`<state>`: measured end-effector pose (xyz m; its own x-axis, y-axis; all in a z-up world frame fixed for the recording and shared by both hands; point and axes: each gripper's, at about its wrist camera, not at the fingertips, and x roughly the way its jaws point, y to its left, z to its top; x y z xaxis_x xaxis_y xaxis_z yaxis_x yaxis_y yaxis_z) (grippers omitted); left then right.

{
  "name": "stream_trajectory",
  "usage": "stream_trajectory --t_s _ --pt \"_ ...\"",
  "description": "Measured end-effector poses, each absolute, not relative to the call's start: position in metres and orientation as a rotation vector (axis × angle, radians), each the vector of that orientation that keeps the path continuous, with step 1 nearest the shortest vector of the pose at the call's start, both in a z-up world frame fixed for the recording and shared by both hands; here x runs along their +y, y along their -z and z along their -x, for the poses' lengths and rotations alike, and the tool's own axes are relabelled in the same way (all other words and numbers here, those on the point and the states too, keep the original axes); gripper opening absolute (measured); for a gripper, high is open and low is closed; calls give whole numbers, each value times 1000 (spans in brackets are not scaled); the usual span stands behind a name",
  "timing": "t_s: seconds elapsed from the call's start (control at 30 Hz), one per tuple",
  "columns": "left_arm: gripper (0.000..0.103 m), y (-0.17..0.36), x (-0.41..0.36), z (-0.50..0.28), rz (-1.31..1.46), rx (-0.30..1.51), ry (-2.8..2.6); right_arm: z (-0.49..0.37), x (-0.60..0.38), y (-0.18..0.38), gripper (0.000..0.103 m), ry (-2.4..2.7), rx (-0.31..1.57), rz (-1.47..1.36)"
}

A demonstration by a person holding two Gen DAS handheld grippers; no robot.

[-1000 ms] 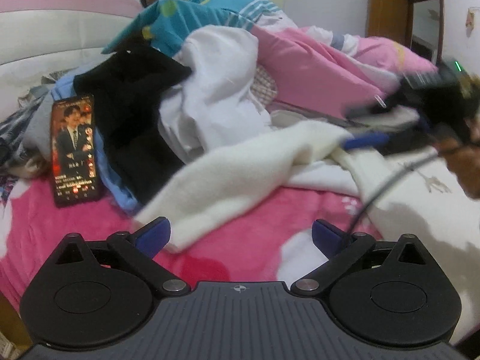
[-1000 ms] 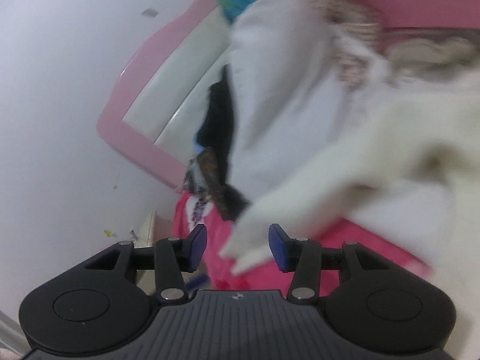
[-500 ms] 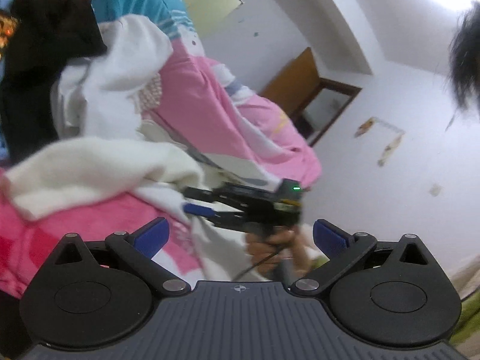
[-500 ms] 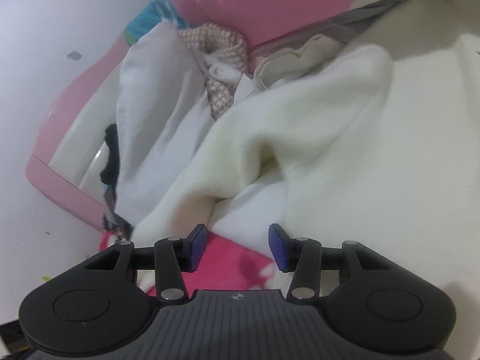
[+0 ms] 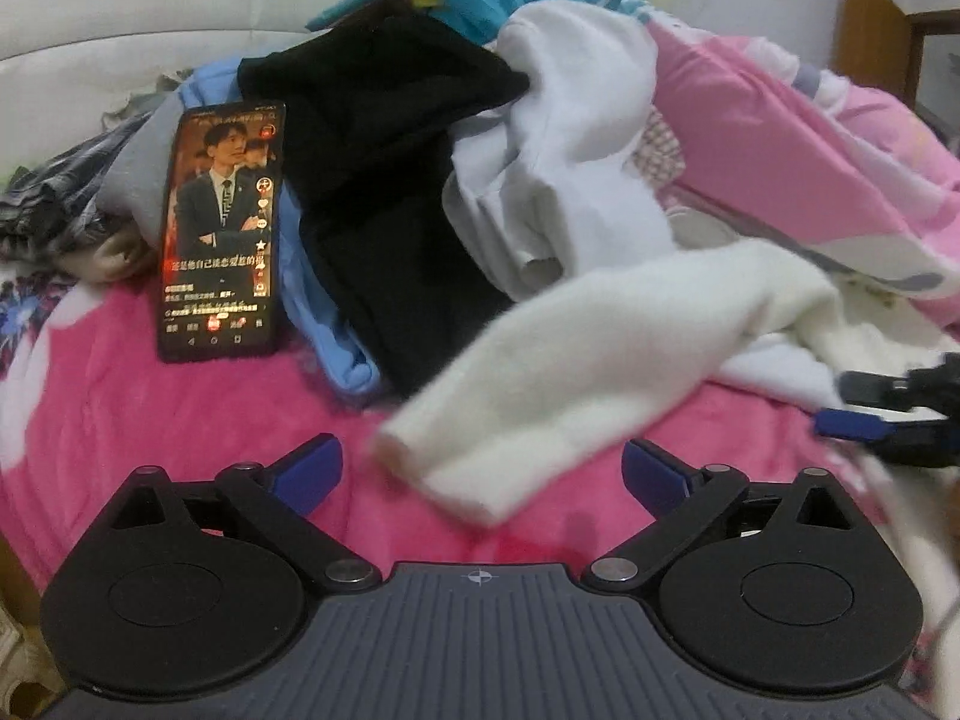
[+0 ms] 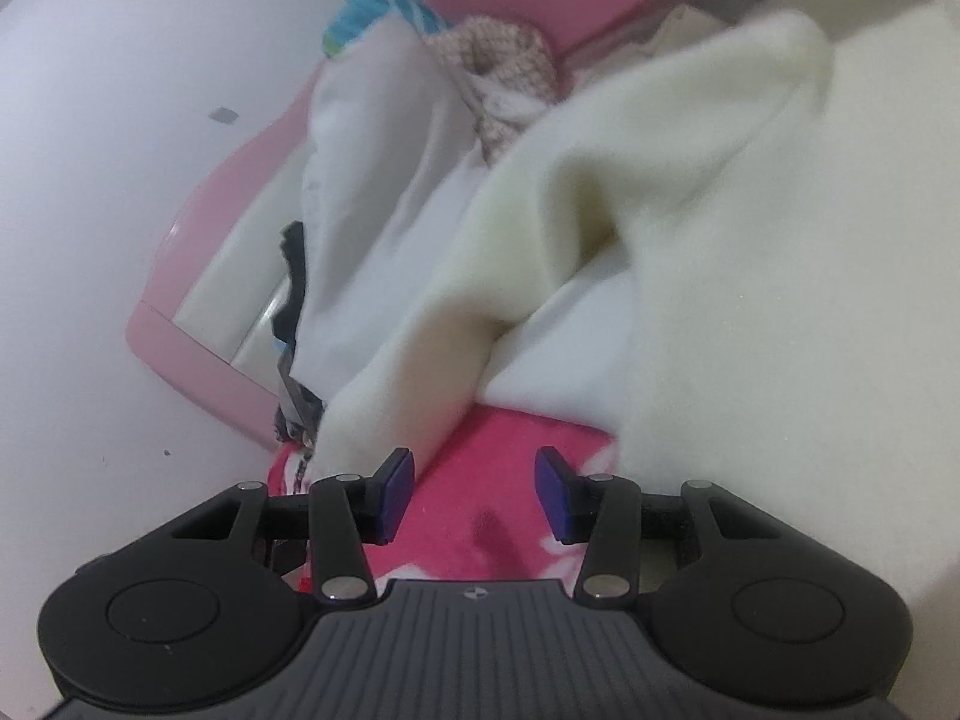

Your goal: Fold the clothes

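A cream fleece sweater lies on the pink blanket, one sleeve stretched toward me. Its cuff end sits between the fingers of my left gripper. The jaws are wide and closing, and the pads are not touching the cloth. In the right wrist view the same sweater fills the right side. My right gripper is half open just above the blanket, beside the sweater's folds, with nothing between its fingers. It also shows at the right edge of the left wrist view as the right gripper.
A lit phone leans against a heap of clothes: a black garment, a white one and blue cloth. A pink quilt lies behind it. The padded headboard is at the back left.
The left view swung right toward the wall and door, then back to the clothes heap, ending closer to the sleeve cuff. The right gripper sank toward the bed, nearer the cream sweater.
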<state>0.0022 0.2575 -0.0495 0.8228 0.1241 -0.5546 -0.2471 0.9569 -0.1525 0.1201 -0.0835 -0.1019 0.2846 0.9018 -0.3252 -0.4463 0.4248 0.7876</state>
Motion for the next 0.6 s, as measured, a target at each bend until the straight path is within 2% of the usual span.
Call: stream_trajectory --t_s 0.03,0.1,0.13,0.2,0.27,0.37,0.6 --pt "92 52 261 -6 239 572 -208 -121 -84 102 47 -988 861 -638" --pt "65 55 269 -7 284 560 -220 -122 -85 102 47 -987 861 -641" --pt "62 54 271 -6 299 550 -224 -122 -84 102 47 -989 856 -639" --pt "39 54 274 -5 330 529 -233 -122 -83 102 47 -993 845 -635" --pt "7 45 274 0 341 505 -229 -121 -83 102 47 -998 836 -635" --pt "4 12 277 12 422 428 -184 -121 -86 104 47 -1005 829 -650" --pt "3 -105 276 23 518 182 -12 -121 -94 106 47 -1019 820 -683"
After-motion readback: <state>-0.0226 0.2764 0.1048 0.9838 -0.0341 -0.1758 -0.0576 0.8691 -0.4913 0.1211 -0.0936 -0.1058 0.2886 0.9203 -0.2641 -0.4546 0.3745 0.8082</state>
